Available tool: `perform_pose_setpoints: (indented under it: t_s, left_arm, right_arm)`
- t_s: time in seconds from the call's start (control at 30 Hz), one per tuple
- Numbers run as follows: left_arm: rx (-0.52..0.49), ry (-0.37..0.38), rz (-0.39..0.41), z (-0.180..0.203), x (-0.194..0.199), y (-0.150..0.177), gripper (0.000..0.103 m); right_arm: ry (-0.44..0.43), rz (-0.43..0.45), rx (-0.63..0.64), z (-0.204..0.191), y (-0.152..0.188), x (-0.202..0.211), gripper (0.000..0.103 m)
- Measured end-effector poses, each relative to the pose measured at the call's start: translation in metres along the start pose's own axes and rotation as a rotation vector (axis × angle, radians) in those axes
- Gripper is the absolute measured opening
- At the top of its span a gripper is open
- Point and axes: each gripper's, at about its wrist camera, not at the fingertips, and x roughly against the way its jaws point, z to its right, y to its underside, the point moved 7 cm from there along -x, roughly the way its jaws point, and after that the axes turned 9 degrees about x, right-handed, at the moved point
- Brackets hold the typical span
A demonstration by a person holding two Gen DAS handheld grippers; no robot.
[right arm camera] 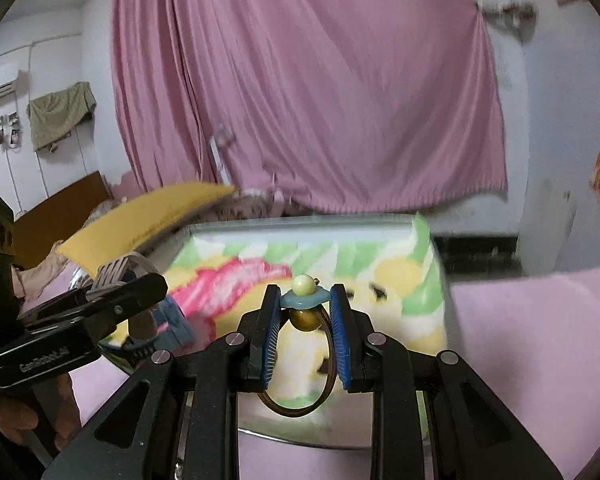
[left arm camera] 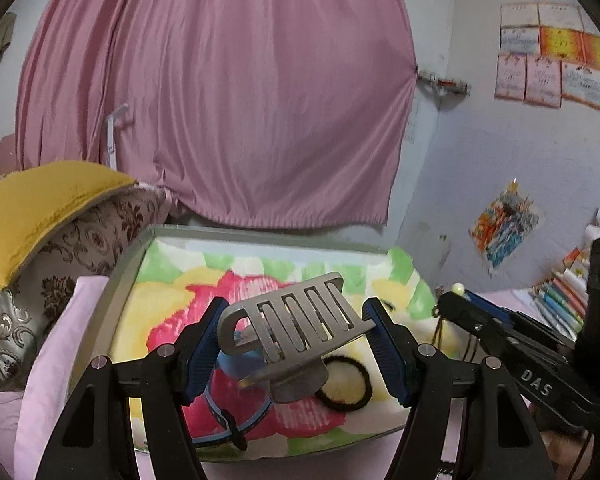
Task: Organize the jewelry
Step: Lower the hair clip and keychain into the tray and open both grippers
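Left wrist view only: black hair tie [left arm camera: 346,383] and blue bracelet [left arm camera: 236,408] lying on the flowered tray [left arm camera: 140,264], both partly hidden behind the clip; patterned cushions [left arm camera: 80,248] at left; stacked books [left arm camera: 560,300] at right.
Right wrist view only: brown bangle [right arm camera: 300,364] hanging down between the fingers, blurred tray below.
Pink curtain [left arm camera: 220,92]: fills the background in both views.
Bed sheet [right arm camera: 540,340]: pink, under and around the tray.
Left gripper [left arm camera: 294,340]: fingers [left arm camera: 202,344] clamped on a grey claw hair clip [left arm camera: 292,328], raised over the tray.
Right gripper [right arm camera: 306,336]: fingers [right arm camera: 270,336] pinching the bangle's blue flower charm with pale bead [right arm camera: 303,292], above the tray's near edge.
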Motion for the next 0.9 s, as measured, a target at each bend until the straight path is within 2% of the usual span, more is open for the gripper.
perform_pose_setpoints:
  t_s: [0.13,0.3,0.63,0.77,0.9]
  left_arm:
    - [-0.002,0.002,-0.068,0.001,-0.009,0.009,0.066]
    - [-0.019,-0.023,-0.124,-0.001,-0.018,0.016,0.066]
    - [-0.014,-0.017,-0.163,-0.001,-0.020,0.020,0.066]
    - [0.007,0.001,-0.175,-0.003,-0.021,0.021,0.066]
    - [0.027,0.020,-0.193,-0.004,-0.021,0.024,0.066]
  right_arm:
    - [-0.033,-0.073,-0.031,0.001,0.012,-0.014,0.022]
    - [-0.054,-0.116,-0.051,-0.001,0.023,-0.023,0.022]
    - [-0.071,-0.169,-0.099,0.005,0.033,-0.035,0.022]
    - [-0.078,-0.182,-0.120,0.006,0.036,-0.038,0.028]
    - [-0.083,-0.174,-0.133,0.006,0.036,-0.036,0.030]
